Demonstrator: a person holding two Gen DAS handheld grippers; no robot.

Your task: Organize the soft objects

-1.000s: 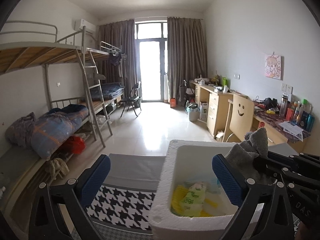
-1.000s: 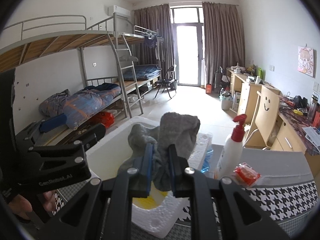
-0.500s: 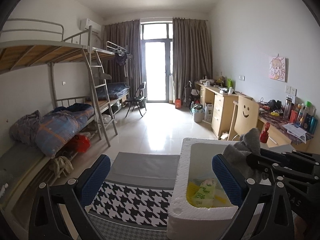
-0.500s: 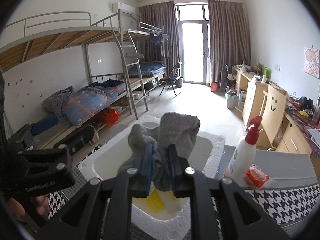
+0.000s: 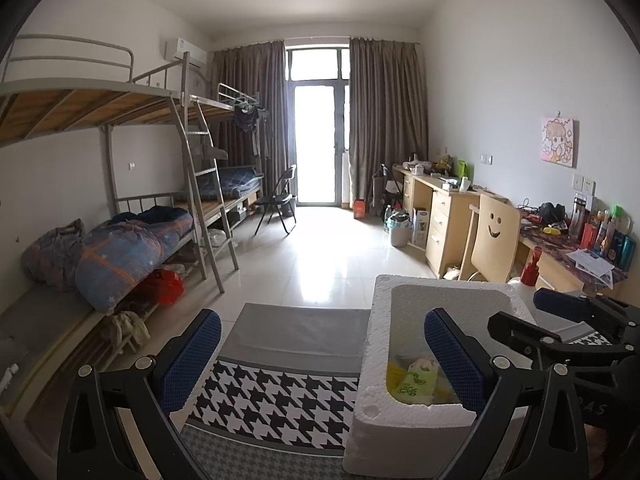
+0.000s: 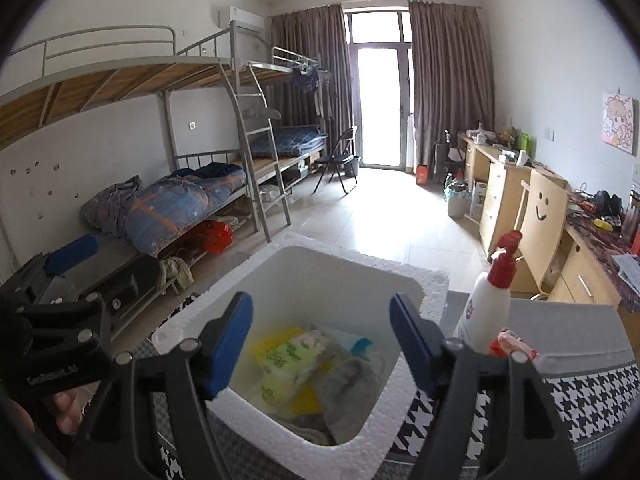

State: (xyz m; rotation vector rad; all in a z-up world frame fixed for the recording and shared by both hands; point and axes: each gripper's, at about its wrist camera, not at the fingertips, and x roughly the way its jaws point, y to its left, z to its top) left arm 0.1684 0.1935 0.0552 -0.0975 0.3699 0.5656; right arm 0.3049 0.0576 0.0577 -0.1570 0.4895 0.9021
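Note:
A white foam box [image 6: 416,300] stands on the houndstooth table cloth; it also shows in the left wrist view [image 5: 376,336]. Inside lie a grey sock [image 6: 348,388], a green tissue pack [image 6: 292,364] and yellow items [image 6: 272,346]. My right gripper [image 6: 320,344] is open and empty above the box. My left gripper [image 5: 320,356] is open and empty to the left of the box, over the cloth [image 5: 272,396]. The tissue pack [image 5: 414,382] shows in the left wrist view too.
A white pump bottle with a red top [image 6: 490,300] and a red packet [image 6: 514,344] stand right of the box. Bunk beds [image 5: 120,240] line the left wall, desks and a smiley chair [image 5: 494,236] the right.
My right gripper opened and let go of the grey sock, which now lies in the foam box. The left gripper shifted left, away from the box.

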